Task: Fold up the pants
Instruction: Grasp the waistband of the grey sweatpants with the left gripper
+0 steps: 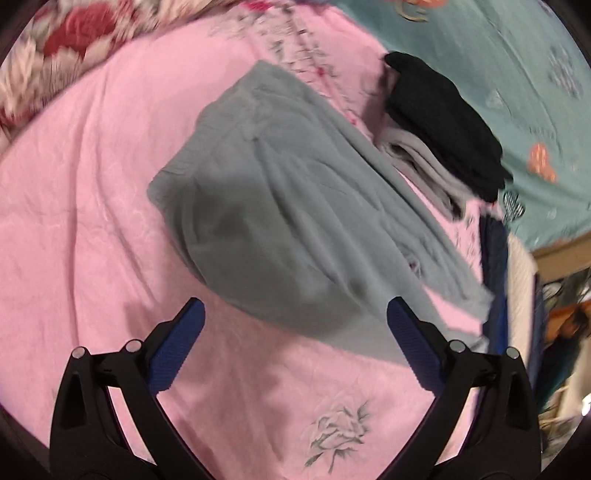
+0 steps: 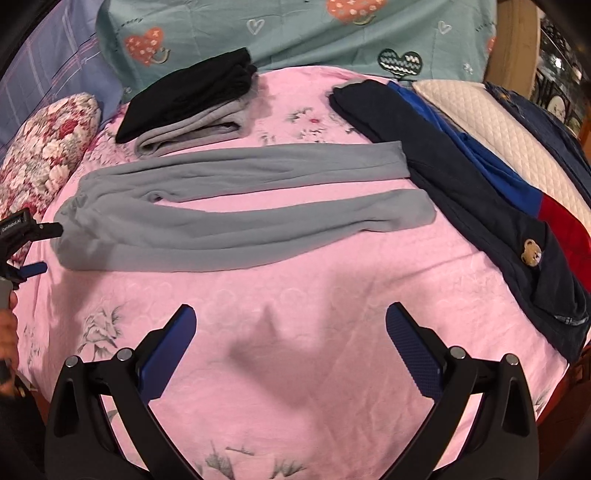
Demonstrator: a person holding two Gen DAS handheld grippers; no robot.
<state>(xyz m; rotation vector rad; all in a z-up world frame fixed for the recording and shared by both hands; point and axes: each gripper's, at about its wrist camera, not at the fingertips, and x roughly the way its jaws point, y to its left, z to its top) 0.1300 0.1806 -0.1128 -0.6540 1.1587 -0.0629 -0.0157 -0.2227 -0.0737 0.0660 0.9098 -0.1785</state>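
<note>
Grey pants (image 2: 229, 218) lie spread flat on the pink bedsheet (image 2: 295, 332), waistband at the left, both legs running right, side by side. In the left wrist view the pants (image 1: 280, 229) fill the middle, waistband end nearest. My left gripper (image 1: 295, 314) is open and empty, just short of the waistband; it also shows at the left edge of the right wrist view (image 2: 37, 247). My right gripper (image 2: 290, 314) is open and empty above bare sheet, in front of the legs.
A folded stack, black on grey (image 2: 192, 99), lies behind the pants. A dark navy garment with blue and red parts (image 2: 480, 184) lies at the right. A floral pillow (image 2: 44, 147) is at the left, a teal heart-print pillow (image 2: 295, 33) behind, a white quilted cushion (image 2: 498, 129) at the right.
</note>
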